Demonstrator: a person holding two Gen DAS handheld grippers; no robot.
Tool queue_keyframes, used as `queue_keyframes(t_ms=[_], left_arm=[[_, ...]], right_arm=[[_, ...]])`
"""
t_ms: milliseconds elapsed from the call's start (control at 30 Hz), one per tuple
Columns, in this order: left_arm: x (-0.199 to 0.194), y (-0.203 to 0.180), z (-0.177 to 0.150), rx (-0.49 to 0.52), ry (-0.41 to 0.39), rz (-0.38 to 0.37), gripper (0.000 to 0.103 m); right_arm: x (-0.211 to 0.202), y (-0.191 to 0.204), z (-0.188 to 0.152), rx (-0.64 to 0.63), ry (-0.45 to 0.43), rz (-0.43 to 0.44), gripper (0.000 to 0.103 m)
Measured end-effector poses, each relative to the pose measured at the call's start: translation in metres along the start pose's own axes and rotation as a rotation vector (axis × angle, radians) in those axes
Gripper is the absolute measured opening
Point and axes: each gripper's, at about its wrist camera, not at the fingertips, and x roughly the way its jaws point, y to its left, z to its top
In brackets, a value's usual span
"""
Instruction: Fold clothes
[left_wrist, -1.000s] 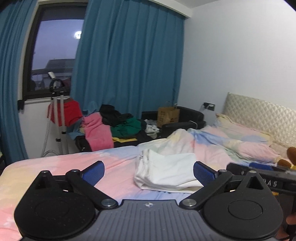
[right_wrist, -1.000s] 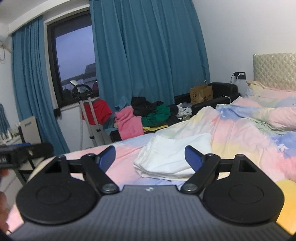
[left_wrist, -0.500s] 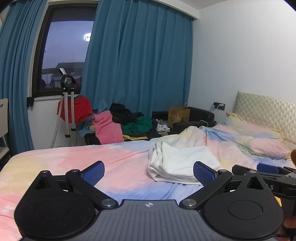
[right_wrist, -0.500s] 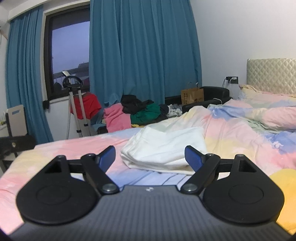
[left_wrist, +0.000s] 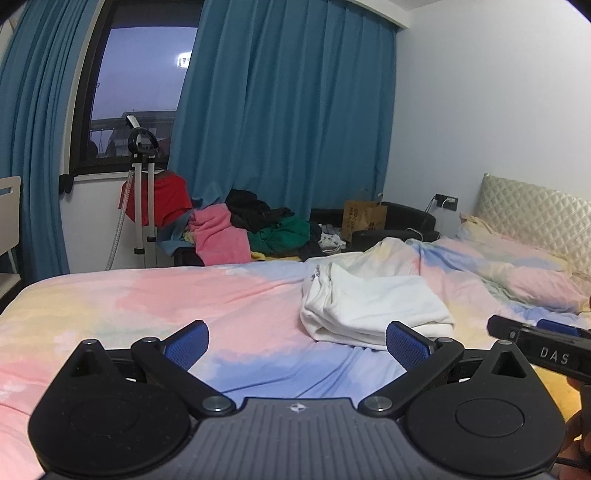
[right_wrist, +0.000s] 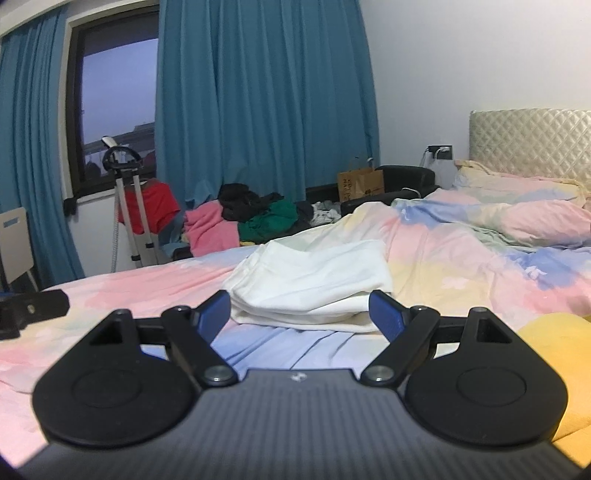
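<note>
I hold both grippers above the near side of the bed (left_wrist: 155, 302), neither touching anything. My left gripper (left_wrist: 297, 341) has its jaws spread wide, nothing between them; my right gripper (right_wrist: 299, 312) is just as wide apart and bare. The folded white garment (right_wrist: 314, 280) lies on the pastel bedsheet toward the middle of the bed, ahead of the right gripper and off to the right of the left one. Beyond the far edge sits a heap of clothes (left_wrist: 255, 232) under blue curtains (left_wrist: 284, 122).
</note>
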Motion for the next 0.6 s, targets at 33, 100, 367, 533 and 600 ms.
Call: queue_keyframes(t_ms=[33,100,367,533,600], left_arm=[[0.0015,0.0000,-0.0008,0.001,0.004,0.007,0.103],[0.0038,-0.0005,-0.0025,-0.002,0.015,0.005,0.103],[0.0077,-0.0049,-0.0046,0.004,0.017,0.016,0.103],[0.0076,-0.0085,-0.0082,0.024,0.012,0.017,0.103],[0.0074,-0.0098,-0.0097,0.030,0.011,0.005,0.103]], right_arm=[[0.0006,-0.0004,0.0000,0.002,0.003,-0.004,0.083],[0.0013,-0.0009,-0.0002,0.003,0.009,-0.006,0.083],[0.0064,-0.0003,0.0008,-0.017,0.027,-0.010,0.083],[0.0080,-0.0022,0.0012,-0.014,0.031,-0.012,0.083],[0.0072,-0.0026,0.0005,-0.010,0.031,-0.015,0.083]])
